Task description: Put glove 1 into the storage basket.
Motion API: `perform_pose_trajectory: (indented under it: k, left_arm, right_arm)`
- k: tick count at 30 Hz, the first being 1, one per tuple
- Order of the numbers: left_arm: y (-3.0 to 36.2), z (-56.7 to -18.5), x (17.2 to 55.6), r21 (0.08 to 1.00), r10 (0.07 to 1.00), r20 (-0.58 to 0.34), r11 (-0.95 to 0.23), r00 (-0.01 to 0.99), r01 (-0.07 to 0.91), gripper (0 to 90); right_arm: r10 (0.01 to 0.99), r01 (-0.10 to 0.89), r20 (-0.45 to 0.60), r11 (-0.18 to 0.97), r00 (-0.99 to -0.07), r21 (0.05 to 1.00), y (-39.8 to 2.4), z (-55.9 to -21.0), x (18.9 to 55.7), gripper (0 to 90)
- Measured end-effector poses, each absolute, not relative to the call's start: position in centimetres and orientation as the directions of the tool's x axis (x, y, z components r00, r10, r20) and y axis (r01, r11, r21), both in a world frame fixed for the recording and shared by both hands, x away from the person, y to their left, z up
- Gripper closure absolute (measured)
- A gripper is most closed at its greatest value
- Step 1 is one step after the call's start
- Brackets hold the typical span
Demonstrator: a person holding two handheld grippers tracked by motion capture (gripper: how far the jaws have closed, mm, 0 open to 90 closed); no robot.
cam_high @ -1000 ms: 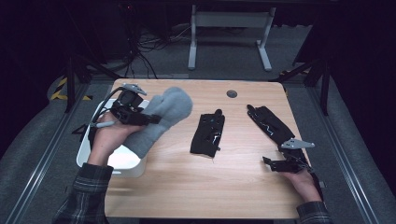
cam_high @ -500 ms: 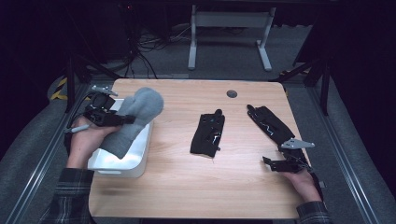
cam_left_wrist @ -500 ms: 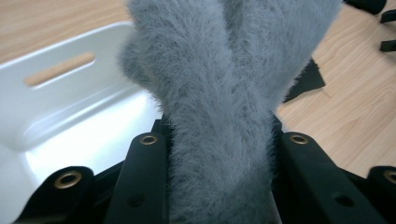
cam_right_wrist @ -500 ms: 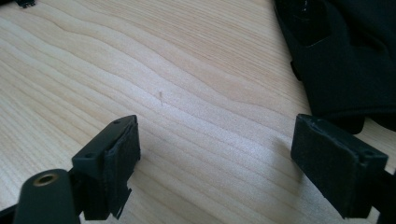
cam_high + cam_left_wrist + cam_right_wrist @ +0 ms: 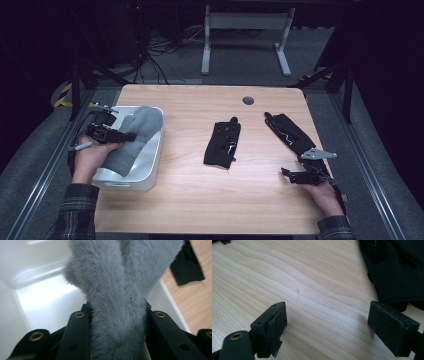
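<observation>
**Grey mitten held over the white bin**

The left gripper (image 5: 125, 136) has its jaws clamped on a fuzzy grey mitten (image 5: 134, 137); in the left gripper view the grey fleece (image 5: 117, 315) is squeezed between the two black jaws and fans out wider beyond them. The mitten hangs over a white plastic bin (image 5: 150, 165) that sits at the table's 9 o'clock edge, its lower end down inside the bin and its upper end draped across the bin's far right rim. The left hand (image 5: 90, 157) comes in from 7 o'clock.

The right gripper (image 5: 290, 175) rests low at about 4 o'clock on the wooden table (image 5: 190, 205), its jaws wide apart with bare wood between them, gripping nothing. Just beyond it, toward 2 o'clock, lies a long black glove (image 5: 290, 132), whose cuff end shows beside the far jaw in the right gripper view (image 5: 394, 272). A second black glove (image 5: 223, 144) lies near the table's centre, well apart from the bin. A small dark round disc (image 5: 248, 100) sits at 12 o'clock near the far edge.
</observation>
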State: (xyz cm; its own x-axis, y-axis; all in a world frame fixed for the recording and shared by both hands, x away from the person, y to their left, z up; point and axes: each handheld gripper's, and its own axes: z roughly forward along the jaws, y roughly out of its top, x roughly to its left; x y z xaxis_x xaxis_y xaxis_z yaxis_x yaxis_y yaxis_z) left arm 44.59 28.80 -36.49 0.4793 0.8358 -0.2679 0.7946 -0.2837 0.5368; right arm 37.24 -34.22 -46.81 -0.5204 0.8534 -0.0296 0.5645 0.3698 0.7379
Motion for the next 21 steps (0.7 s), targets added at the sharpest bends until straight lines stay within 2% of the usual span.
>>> perform_pose_trajectory:
  k: [3, 12, 16, 17, 21]
  left_arm:
    - [29.1, -37.9, 45.1, 0.506, 0.840, -0.292, -0.270, 0.458, 0.819, 66.3]
    - [28.9, -39.9, 46.4, 0.437, 0.869, -0.275, -0.267, 0.410, 0.859, 62.5]
    - [28.9, -40.4, 46.7, 0.411, 0.879, -0.256, -0.277, 0.402, 0.868, 52.4]
    - [28.8, -40.6, 46.8, 0.399, 0.884, -0.240, -0.287, 0.401, 0.871, 52.4]
    - [28.7, -40.3, 46.8, 0.412, 0.897, -0.191, -0.295, 0.398, 0.862, 34.1]
  right_arm:
    - [0.853, 0.565, -0.030, 0.370, -0.520, 0.738, -34.2, -46.8, 37.2, 16.3]
    - [0.854, 0.564, -0.030, 0.370, -0.520, 0.738, -34.2, -46.8, 37.2, 16.3]
    - [0.853, 0.564, -0.030, 0.370, -0.520, 0.738, -34.2, -46.8, 37.2, 16.3]
    - [0.853, 0.564, -0.030, 0.370, -0.520, 0.738, -34.2, -46.8, 37.2, 16.3]
    - [0.853, 0.564, -0.030, 0.370, -0.520, 0.738, -34.2, -46.8, 37.2, 16.3]
